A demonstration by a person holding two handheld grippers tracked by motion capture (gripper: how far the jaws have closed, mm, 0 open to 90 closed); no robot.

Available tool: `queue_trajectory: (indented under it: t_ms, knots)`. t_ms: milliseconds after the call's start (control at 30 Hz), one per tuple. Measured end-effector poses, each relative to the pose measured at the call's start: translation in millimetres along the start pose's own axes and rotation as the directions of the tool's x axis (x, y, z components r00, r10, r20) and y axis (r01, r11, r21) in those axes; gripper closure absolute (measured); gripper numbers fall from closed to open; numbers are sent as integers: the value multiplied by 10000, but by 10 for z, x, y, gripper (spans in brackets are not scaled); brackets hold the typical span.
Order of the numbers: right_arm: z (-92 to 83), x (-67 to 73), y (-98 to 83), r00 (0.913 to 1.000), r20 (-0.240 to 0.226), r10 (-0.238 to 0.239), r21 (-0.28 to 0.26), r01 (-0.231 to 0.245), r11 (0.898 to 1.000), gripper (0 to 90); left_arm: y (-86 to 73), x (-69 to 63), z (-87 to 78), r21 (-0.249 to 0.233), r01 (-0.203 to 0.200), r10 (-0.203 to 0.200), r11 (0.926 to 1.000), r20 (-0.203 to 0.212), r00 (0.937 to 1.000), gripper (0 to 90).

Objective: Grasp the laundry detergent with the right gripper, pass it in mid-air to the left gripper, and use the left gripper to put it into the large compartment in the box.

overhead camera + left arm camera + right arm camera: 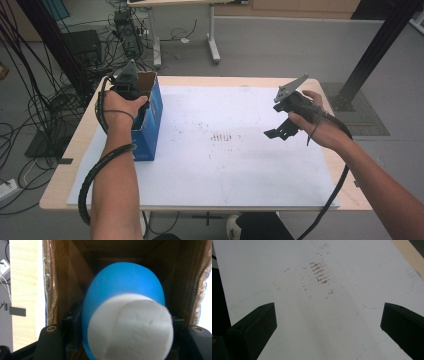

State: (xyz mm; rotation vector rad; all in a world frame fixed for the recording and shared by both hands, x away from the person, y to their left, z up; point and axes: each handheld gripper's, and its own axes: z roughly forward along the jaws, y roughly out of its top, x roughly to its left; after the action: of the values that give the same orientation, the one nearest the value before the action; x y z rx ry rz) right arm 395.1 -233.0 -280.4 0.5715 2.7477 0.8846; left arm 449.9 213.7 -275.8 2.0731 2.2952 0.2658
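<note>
Left gripper [131, 87]: black body at ten o'clock in the high view, grey three-cornered plate on top, ribbed black cable along the forearm.
Right gripper [276, 132]: black body at two o'clock, same grey plate with small holes, smooth black cable trailing off.
Jaws: matt black blocks, a round screw head in each.
Arms: bare forearms; thin black cord looped at each wrist.
</note>
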Motion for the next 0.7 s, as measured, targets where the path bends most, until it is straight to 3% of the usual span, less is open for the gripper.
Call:
queue_trajectory:
  t_ms: [700]
  knots:
    - [-11, -3, 6, 10000, 1, -23, -3, 23, 10000, 4, -3, 5, 2, -19, 90, -90, 10000, 26, 10000, 349]
